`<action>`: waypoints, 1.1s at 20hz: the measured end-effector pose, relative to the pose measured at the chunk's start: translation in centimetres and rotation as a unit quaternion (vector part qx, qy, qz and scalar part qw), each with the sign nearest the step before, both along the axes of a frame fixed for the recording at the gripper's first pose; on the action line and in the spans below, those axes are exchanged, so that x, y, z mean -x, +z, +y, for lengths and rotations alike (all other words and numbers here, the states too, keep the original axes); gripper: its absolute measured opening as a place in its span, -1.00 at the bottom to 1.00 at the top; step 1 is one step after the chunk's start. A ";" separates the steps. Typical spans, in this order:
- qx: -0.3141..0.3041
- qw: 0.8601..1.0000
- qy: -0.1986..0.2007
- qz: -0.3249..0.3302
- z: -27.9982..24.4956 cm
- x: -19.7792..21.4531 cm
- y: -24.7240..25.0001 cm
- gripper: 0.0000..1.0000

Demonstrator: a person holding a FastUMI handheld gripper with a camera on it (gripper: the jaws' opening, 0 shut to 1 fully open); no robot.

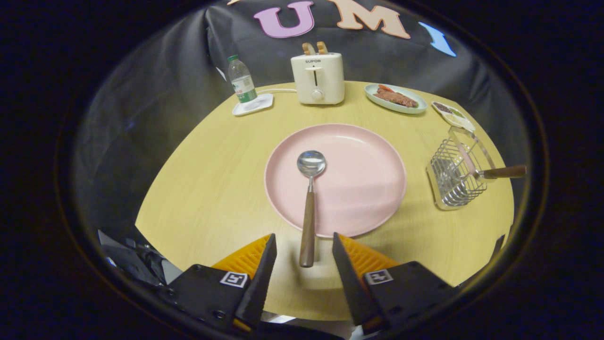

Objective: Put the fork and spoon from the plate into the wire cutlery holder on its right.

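A metal spoon (308, 208) with a wooden handle lies on the pink plate (363, 189), its bowl near the plate's middle and its handle reaching over the near rim. The handle's end sits between the fingertips of my gripper (304, 245), which is open and touches nothing. To the right of the plate stands the wire cutlery holder (454, 178). A wooden-handled utensil (500, 172) rests in the holder, its handle sticking out to the right; its head is hidden among the wires.
At the back of the round wooden table (212, 189) stand a white toaster (317, 78), a water bottle (241, 80) on a white coaster, a plate of food (395, 98) and a small dish (454, 115). Black cloth walls surround the table.
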State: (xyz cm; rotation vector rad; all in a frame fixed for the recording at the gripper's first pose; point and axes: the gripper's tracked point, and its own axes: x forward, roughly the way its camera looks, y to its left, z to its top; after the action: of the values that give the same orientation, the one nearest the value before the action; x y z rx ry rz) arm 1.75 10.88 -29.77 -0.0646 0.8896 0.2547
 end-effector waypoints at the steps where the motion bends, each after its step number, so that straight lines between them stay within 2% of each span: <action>1: 0.002 1.000 -0.001 0.003 -0.2 0.1 -0.2 0.11; 2: 0.001 1.000 0.000 0.005 -0.2 0.0 -0.3 0.04; 7: 0.002 1.000 -0.008 0.020 -0.5 -0.4 -0.8 -0.63; 11: 0.014 1.000 -0.004 0.011 -0.7 -0.6 -0.7 -0.75; 12: 0.015 1.000 -0.002 0.012 -0.8 -0.3 -0.6 -0.91; 22: 0.012 0.999 0.029 0.016 -1.4 0.6 1.2 -0.92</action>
State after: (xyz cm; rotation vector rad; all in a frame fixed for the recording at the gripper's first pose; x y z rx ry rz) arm 1.18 9.53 -28.61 -0.1087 0.9235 0.3008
